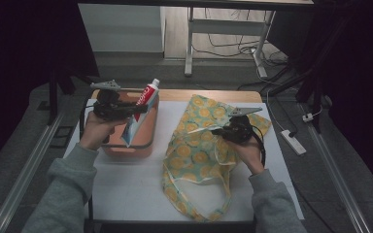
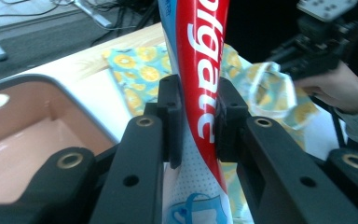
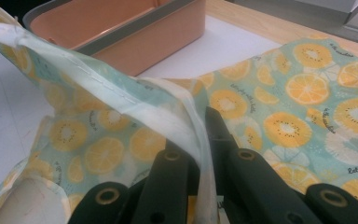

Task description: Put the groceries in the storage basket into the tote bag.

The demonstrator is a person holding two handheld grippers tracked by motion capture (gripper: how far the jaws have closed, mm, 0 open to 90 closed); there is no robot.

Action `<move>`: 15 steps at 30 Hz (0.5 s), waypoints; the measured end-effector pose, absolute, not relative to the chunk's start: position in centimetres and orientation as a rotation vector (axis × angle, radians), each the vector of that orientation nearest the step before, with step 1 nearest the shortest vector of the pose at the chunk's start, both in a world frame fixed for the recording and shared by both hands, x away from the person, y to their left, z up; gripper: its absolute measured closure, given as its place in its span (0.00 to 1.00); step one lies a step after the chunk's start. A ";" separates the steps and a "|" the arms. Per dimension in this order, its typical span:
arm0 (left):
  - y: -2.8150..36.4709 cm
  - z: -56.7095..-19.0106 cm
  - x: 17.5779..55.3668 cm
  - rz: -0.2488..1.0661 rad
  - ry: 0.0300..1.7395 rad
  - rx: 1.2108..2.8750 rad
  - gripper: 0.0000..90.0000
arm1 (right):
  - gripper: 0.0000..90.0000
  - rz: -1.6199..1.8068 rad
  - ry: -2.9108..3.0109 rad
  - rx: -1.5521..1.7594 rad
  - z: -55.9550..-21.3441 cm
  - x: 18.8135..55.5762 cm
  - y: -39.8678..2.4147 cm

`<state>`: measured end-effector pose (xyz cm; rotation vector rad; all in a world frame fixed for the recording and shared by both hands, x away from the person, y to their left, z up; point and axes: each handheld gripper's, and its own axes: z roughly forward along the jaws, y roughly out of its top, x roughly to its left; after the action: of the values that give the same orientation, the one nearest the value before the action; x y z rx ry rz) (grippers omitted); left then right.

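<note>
Toothpaste (image 1: 140,112) sits clamped in your left gripper (image 1: 135,108), held in the air above the orange bin (image 1: 145,138) at the worktop's far left corner. Its long axis tilts steeply: the white cap points up and away from you, the flat crimped end hangs down toward the bin's near wall. In the left gripper view both pads press the tube's (image 2: 200,93) red face across its width. Your right gripper (image 1: 226,127) is clenched on the pale hem of the fruit-print bag (image 1: 199,145), which lies on the white mat (image 1: 126,189) toward the worktop's right edge. In the right gripper view the hem (image 3: 186,126) rises lifted between the jaws.
</note>
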<state>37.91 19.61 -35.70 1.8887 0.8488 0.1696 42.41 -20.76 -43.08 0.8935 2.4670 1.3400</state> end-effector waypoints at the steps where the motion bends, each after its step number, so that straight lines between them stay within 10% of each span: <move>1: 19.3 -35.7 37.8 0.167 0.839 1.895 0.84 | 0.98 1.341 2.466 0.894 -43.1 42.4 -20.8; 15: 16.1 -36.5 36.1 0.171 0.762 1.989 0.84 | 0.98 1.341 2.461 0.892 -42.9 42.4 -20.8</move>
<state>36.10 16.08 -36.45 1.9888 0.7623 0.1715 42.37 -20.84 -42.91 0.8919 2.4607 1.3407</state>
